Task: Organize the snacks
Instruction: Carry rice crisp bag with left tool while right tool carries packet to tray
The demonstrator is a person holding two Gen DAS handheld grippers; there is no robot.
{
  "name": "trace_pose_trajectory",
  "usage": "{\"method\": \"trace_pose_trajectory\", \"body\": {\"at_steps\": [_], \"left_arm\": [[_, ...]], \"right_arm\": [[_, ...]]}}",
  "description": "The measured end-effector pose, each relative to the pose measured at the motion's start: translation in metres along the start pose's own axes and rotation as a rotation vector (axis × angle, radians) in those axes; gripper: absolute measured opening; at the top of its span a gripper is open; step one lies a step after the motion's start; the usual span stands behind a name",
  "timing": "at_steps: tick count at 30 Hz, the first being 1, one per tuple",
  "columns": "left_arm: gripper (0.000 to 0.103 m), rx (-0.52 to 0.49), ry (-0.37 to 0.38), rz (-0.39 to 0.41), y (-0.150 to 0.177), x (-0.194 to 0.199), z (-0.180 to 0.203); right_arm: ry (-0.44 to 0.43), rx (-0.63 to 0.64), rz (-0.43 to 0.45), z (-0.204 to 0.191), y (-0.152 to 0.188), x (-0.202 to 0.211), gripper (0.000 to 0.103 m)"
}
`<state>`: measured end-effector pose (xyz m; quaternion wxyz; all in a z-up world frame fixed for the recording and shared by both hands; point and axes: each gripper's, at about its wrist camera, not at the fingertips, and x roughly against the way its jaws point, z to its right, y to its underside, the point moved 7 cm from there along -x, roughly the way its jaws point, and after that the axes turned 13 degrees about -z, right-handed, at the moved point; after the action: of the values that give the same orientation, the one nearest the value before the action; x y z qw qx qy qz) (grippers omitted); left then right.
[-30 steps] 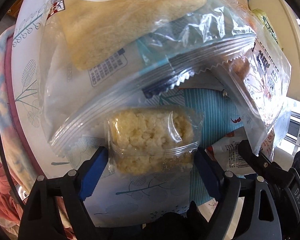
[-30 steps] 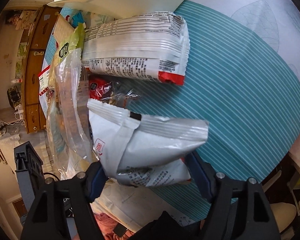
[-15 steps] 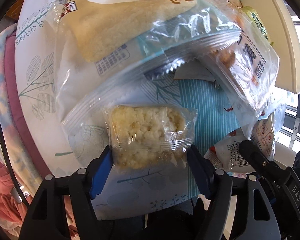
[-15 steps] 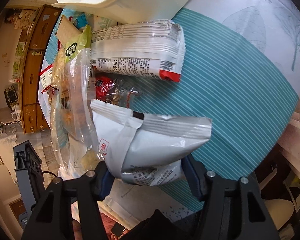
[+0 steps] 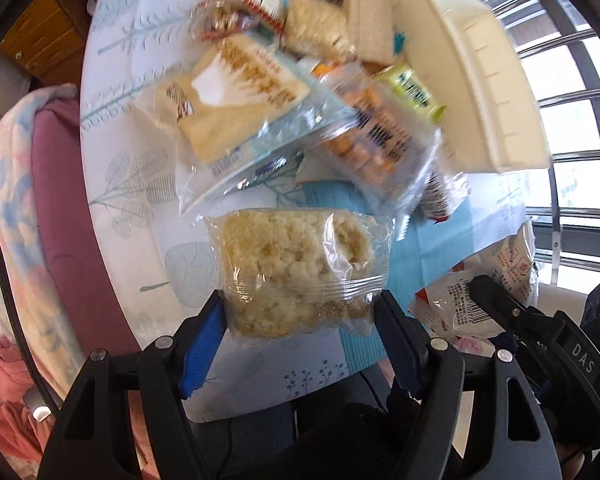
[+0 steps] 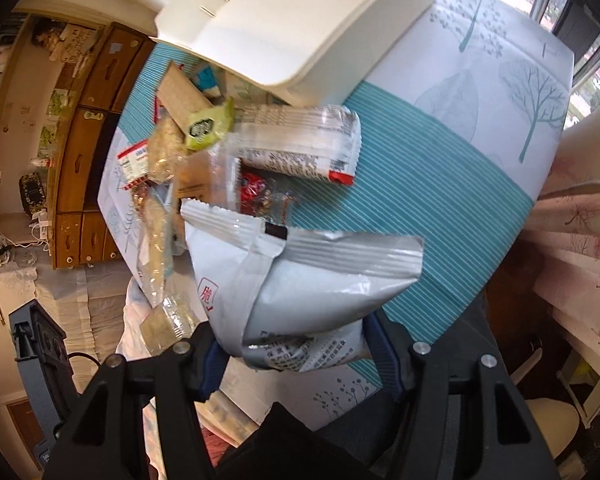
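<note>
Holding two snacks at once, I am carrying them above the desk (image 6: 440, 184), so the step in hand looks like the transfer from the heap to the container. Nearest to me, the left gripper (image 5: 300, 320) is keeping its blue-padded fingers (image 5: 202, 334) clamped on the lower part of a clear-wrapped crispy rice cake (image 5: 296, 268), which is hanging free over the leaf-print cloth. Just as near in the other view, the right gripper (image 6: 292, 354) is squeezing the bottom of a white-and-silver foil snack bag (image 6: 300, 280), its crimped top seam pointing toward 12 o'clock.

Beyond the rice cake, toward 12 o'clock in the left view, the rest of the pile is lying in a loose overlap: a clear zip bag of pale wafers (image 5: 236, 100) and a packet of orange biscuits (image 5: 372, 140). In the right view a long white-wrapped packet (image 6: 296, 140) is sitting at 12 o'clock past the foil bag, and a small green candy (image 6: 208, 126) at 11 o'clock.

Farthest off, the cream plastic bin (image 6: 296, 28) is standing at 12 o'clock, touching the far end of the pile.

Next, I judge, I am needing to swing both packs over the bin's rim, well clear of the wall, then part the fingers one hand at a time so the packs do not tangle.
</note>
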<state>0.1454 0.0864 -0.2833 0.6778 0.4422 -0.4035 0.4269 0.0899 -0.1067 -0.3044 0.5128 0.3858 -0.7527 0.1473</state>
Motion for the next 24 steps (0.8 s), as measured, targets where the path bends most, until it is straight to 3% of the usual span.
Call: {"method": "trace_pose_trajectory", "body": {"at_steps": [15, 24], "left_arm": [[0.072, -0.156, 0.094, 0.415, 0.010, 0.094, 0.086], [0.072, -0.196, 0.150, 0.586, 0.010, 0.128, 0.138]], "right_arm": [[-0.005, 0.229, 0.218, -0.022, -0.025, 0.074, 0.062], [0.047, 0.434, 0.313, -0.032, -0.054, 0.121, 0.062]]}}
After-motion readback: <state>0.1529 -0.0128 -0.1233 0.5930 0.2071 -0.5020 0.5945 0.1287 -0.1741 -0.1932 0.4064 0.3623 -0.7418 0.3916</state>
